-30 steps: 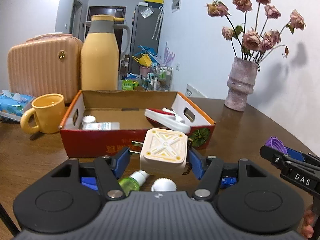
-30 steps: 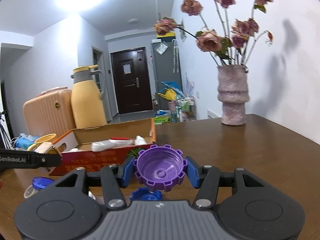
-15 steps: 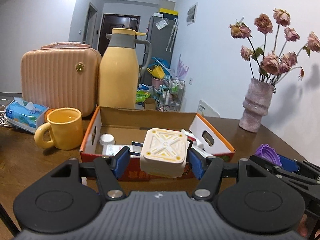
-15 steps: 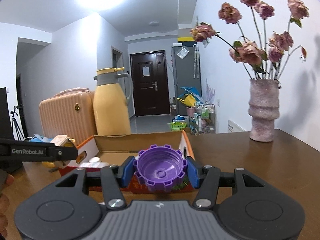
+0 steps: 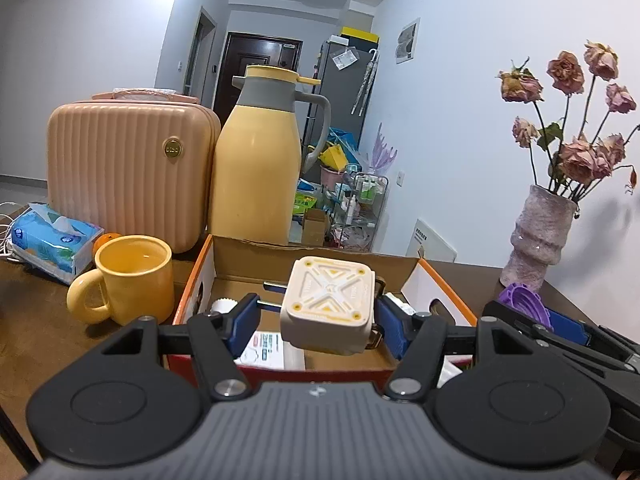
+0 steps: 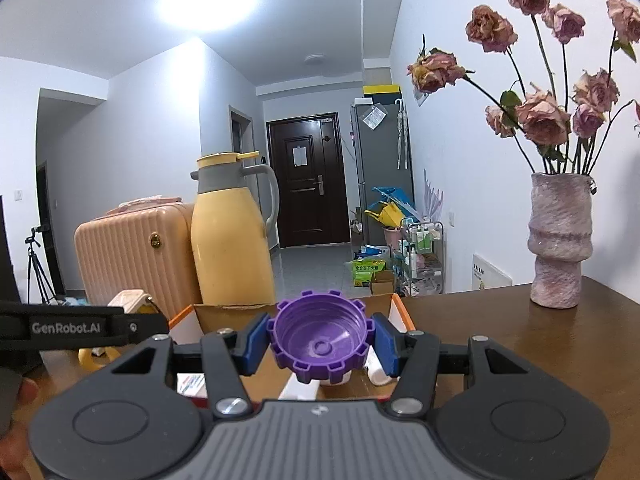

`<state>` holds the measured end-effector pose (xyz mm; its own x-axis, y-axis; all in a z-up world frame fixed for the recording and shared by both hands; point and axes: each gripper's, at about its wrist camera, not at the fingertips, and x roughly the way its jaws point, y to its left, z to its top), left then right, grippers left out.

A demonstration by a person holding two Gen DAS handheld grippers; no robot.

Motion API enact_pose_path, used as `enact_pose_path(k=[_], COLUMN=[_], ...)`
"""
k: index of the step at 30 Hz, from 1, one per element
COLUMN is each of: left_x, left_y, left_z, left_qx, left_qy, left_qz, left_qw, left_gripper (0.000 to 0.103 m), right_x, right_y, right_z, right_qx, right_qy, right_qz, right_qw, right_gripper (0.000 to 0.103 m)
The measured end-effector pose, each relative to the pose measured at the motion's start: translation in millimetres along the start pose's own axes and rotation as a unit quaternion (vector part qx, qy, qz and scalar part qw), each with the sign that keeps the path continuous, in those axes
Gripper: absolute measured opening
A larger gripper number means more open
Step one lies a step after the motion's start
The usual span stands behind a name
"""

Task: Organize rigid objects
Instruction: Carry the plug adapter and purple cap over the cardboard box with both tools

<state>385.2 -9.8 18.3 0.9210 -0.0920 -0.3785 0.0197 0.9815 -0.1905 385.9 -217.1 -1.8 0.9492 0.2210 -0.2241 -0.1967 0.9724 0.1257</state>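
both grippers have risen and advanced over the last second: a second ago the cardboard box (image 5: 434,280) lay ahead of and below them, and now its open top sits directly under the held items. the left gripper (image 5: 316,312) is clenched on the cream plug adapter (image 5: 328,306), its blue fingers (image 5: 242,320) pressed to both sides, metal prongs pointing left; the adapter hangs above the box interior, clear of the white-capped bottle (image 5: 223,305) and the leaflet inside. the right gripper (image 6: 320,342) grasps the purple cap (image 6: 320,340), hollow side toward the camera, likewise suspended over the box, above a white object whose identity cannot be told. in the left view the right gripper sits just beside the left, near the box's right wall. judgement: transport is essentially complete for both items; what remains is lowering and release into the box. the yellow mug (image 5: 132,278) stands on the tabletop (image 6: 520,344) just beside the box, outside it.
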Motion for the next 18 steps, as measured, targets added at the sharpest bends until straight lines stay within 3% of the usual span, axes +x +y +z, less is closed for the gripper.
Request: enact_pose_path(k=[18], left_x=[55], left_y=[1], left_z=[17], left_qx=[-0.007], left_qy=[0.013], left_qz=[0.023], left_qw=[0.9996], left_gripper=[0.064], right_x=[78], right_y=[-20], right_z=[23], right_qx=[0.026], right_qy=[0.046], right_qz=[-0.020], right_qw=[0.998], right_gripper=[0.054])
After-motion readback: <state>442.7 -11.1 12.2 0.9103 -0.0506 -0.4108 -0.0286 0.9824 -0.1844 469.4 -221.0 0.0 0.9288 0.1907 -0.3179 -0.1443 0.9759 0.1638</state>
